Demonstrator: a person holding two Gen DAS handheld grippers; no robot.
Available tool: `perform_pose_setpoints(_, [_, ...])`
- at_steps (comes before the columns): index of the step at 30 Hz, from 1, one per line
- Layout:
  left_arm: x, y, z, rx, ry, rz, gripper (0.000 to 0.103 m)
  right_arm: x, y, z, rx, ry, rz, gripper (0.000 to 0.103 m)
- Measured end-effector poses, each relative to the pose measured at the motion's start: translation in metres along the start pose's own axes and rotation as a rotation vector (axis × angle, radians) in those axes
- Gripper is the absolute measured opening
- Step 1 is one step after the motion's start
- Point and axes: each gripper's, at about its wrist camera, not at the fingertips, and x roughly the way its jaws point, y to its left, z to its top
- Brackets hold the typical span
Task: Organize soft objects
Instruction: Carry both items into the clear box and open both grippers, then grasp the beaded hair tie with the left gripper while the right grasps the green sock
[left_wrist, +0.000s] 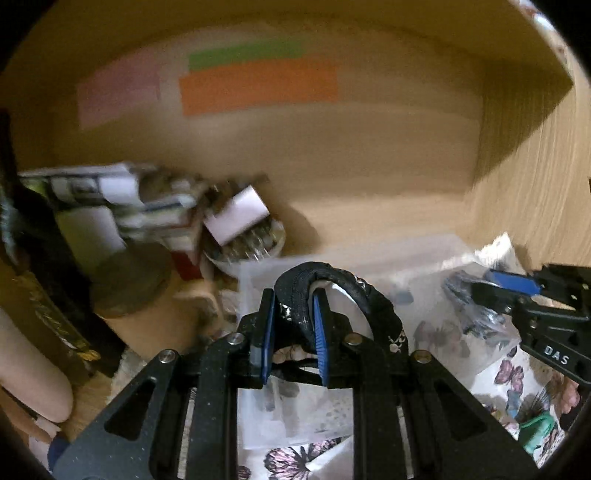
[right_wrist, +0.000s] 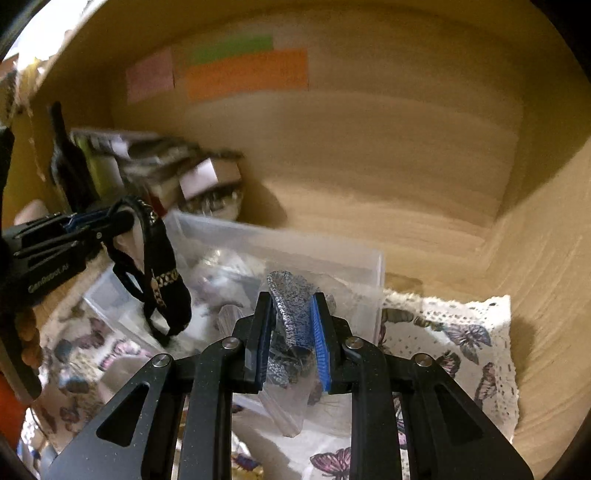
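My left gripper (left_wrist: 293, 295) is shut on a black fabric strap item with a gold pattern (left_wrist: 354, 291); it also shows in the right wrist view (right_wrist: 162, 273), hanging from the left gripper (right_wrist: 110, 221) above a clear plastic box (right_wrist: 280, 243). My right gripper (right_wrist: 291, 299) is shut on a grey-blue knitted item in a clear bag (right_wrist: 291, 314), held over the same box. In the left wrist view the right gripper (left_wrist: 491, 280) holds that bagged item (left_wrist: 469, 306) at the right.
All this is inside a wooden cabinet compartment with coloured paper labels (right_wrist: 247, 70) on the back wall. A butterfly-print cloth (right_wrist: 461, 343) lines the shelf. Stacked packets and a jar (left_wrist: 236, 225) sit at the back left. The side wall (right_wrist: 546, 258) is close on the right.
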Motion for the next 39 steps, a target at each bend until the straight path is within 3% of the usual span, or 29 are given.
perform_pose_setpoints(7, [0.021,-0.011,-0.007,0.037,0.087,-0.031,0.022,0.028,-0.001,-0.007,-0.022,0.110,0.005,0.020])
perform_pose_setpoints(10, [0.016,-0.013,-0.008,0.047,0.096,-0.045,0.035,0.030,0.001,-0.010,-0.045,0.123,0.001,0.021])
perform_pose_setpoints(12, [0.013,-0.013,-0.007,0.041,0.097,-0.058,0.053,0.028,0.003,-0.012,-0.055,0.126,0.000,0.021])
perform_pose_setpoints(14, [0.006,-0.013,-0.007,0.037,0.085,-0.064,0.060,0.027,0.004,-0.011,-0.057,0.121,0.004,0.024])
perform_pose_setpoints(19, [-0.019,-0.012,-0.007,0.031,0.054,-0.097,0.073,0.002,0.004,-0.010,-0.051,0.043,-0.017,0.058])
perform_pose_setpoints(21, [-0.033,-0.010,-0.007,0.025,0.028,-0.099,0.087,-0.016,0.005,-0.011,-0.047,-0.001,-0.021,0.065])
perform_pose_setpoints(24, [-0.058,-0.005,-0.011,0.017,-0.023,-0.097,0.099,-0.040,0.005,-0.012,-0.045,-0.059,-0.023,0.078])
perform_pose_setpoints(29, [-0.089,-0.003,-0.027,0.034,-0.046,-0.093,0.102,-0.080,0.011,-0.022,-0.044,-0.141,-0.016,0.087])
perform_pose_setpoints(33, [-0.098,-0.001,-0.051,0.039,-0.020,-0.097,0.102,-0.098,0.017,-0.038,-0.051,-0.178,-0.021,0.100])
perform_pose_setpoints(39, [-0.089,0.004,-0.093,0.011,0.093,-0.099,0.102,-0.100,0.021,-0.067,-0.028,-0.143,-0.010,0.100])
